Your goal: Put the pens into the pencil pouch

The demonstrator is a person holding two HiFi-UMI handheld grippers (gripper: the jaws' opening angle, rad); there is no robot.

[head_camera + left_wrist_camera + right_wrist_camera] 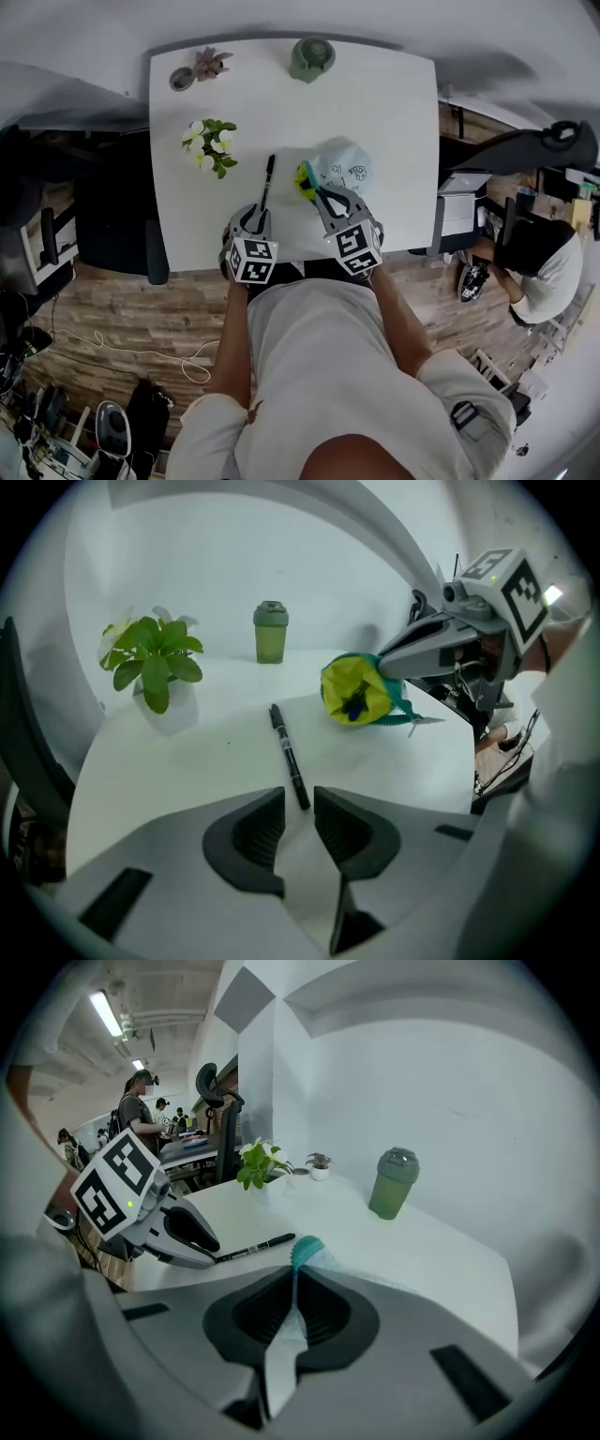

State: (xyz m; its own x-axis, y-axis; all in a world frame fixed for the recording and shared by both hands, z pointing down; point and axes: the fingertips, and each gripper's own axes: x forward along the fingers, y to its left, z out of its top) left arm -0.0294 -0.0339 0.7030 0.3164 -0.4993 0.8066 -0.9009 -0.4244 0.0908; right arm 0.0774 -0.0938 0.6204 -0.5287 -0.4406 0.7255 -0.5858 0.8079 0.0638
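Bright, even overhead light. Long ceiling tube lamp point(105, 1014) glows up-left of the right claw point(293, 1271). White matte tabletop point(375, 122) beyond it slightly washed out; shadows soft. Gripper views fisheye-bent, corners black, near jaws soft-focus.

Pen point(266, 183) lies on table point(384, 112) left of pouch point(345, 169); plant point(211, 145) farther left.

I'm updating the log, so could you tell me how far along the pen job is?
Done: something blue already shows inside the pouch mouth, possibly a pen. In hand: the right gripper pinches the pouch's edge, and the left gripper is open around the end of the pen. Remaining: grip it, load it.
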